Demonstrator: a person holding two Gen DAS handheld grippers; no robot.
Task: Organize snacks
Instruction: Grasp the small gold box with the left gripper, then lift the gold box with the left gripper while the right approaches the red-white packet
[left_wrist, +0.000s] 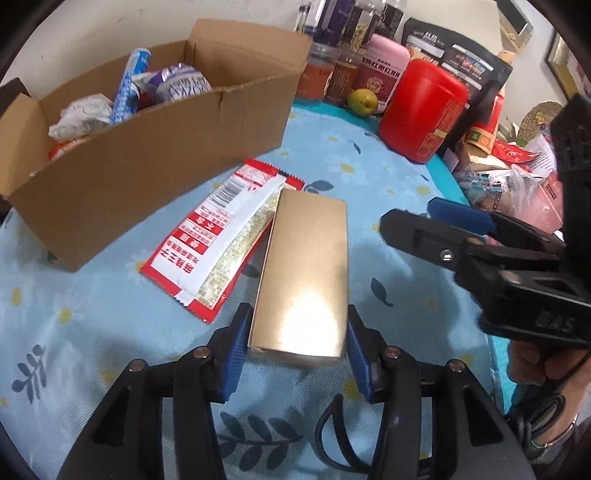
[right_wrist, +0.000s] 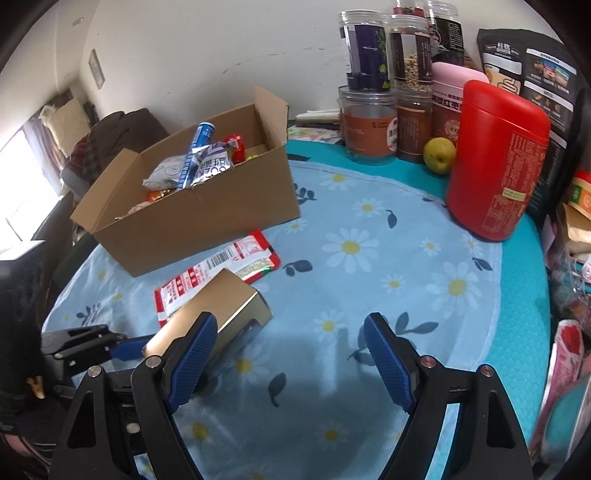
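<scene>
A gold box (left_wrist: 306, 273) sits between the blue pads of my left gripper (left_wrist: 295, 332), which is shut on its near end. In the right wrist view the gold box (right_wrist: 218, 306) is tilted above the daisy cloth (right_wrist: 369, 258), partly over a flat red-and-white snack packet (left_wrist: 207, 251). Behind it stands an open cardboard box (left_wrist: 147, 177) holding several snack packs. My right gripper (right_wrist: 290, 321) stands open with nothing in it, to the right of the gold box. It also shows in the left wrist view as the right gripper (left_wrist: 408, 213).
A red canister (right_wrist: 495, 166), a yellow-green fruit (right_wrist: 439, 155), stacked clear jars (right_wrist: 369, 122) and a black bag (right_wrist: 532, 74) line the back right. Bags and papers (left_wrist: 524, 184) crowd the table's right edge. A person's hand (left_wrist: 535, 362) holds the right gripper.
</scene>
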